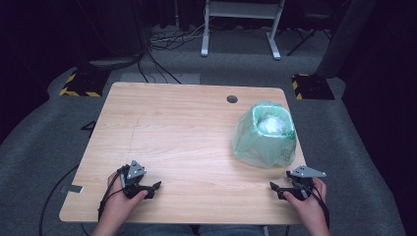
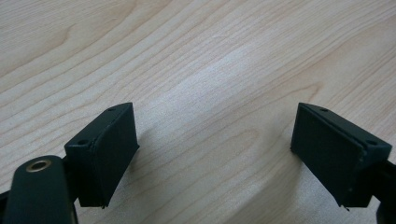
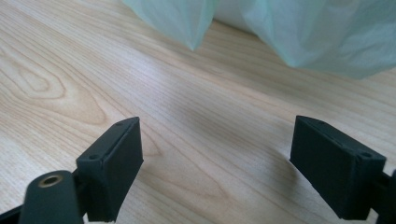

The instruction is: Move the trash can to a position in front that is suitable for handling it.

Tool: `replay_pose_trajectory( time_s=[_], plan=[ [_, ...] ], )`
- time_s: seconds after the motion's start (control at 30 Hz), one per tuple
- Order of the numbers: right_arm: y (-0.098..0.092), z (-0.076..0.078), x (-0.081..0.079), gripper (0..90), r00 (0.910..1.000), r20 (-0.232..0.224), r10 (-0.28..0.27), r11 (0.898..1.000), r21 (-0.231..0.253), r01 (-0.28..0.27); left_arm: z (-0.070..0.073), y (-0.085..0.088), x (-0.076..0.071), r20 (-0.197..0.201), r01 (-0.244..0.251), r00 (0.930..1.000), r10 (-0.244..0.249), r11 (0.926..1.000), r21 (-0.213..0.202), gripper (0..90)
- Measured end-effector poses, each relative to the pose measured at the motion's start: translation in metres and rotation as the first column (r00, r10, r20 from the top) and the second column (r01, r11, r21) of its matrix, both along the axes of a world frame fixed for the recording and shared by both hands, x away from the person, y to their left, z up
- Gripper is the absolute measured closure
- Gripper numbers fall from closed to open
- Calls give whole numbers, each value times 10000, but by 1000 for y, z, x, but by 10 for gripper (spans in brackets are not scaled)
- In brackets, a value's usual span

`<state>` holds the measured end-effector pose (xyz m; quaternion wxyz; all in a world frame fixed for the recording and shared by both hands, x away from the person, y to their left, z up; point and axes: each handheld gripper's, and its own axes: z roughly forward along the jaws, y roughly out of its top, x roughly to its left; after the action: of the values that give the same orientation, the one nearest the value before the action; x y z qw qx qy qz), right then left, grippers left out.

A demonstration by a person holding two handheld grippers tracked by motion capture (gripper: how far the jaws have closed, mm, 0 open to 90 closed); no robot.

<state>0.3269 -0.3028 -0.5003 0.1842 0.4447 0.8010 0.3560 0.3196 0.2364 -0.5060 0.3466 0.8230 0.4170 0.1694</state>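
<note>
A pale wooden desk (image 1: pixel 187 132) stands on grey carpet in a dark room. At its near left edge the left tongs (image 1: pixel 149 189) rest wide and empty. Toward the right stands a bin (image 1: pixel 265 135) lined with a green bag, white waste inside, untouched. The right tongs (image 1: pixel 276 189), also wide and empty, sit just before it. The work looks unstarted.
</note>
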Motion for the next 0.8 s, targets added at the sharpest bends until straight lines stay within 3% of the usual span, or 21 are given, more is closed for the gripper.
replay_pose_trajectory(
  time_s=[0.23, 0.8],
  plan=[
    [2, 20, -1, 183, 9993, 367, 111, 9999, 111, -115, 0, 0, 0, -1, -1, 10000, 1, 10000, -3, 146],
    [20, 91, 7, 255, 9912, 1147, 663, 9963, 468, -721, 0, 0, 0, 26, -17, 10000, 17, 10000, -23, 146]
  ],
)
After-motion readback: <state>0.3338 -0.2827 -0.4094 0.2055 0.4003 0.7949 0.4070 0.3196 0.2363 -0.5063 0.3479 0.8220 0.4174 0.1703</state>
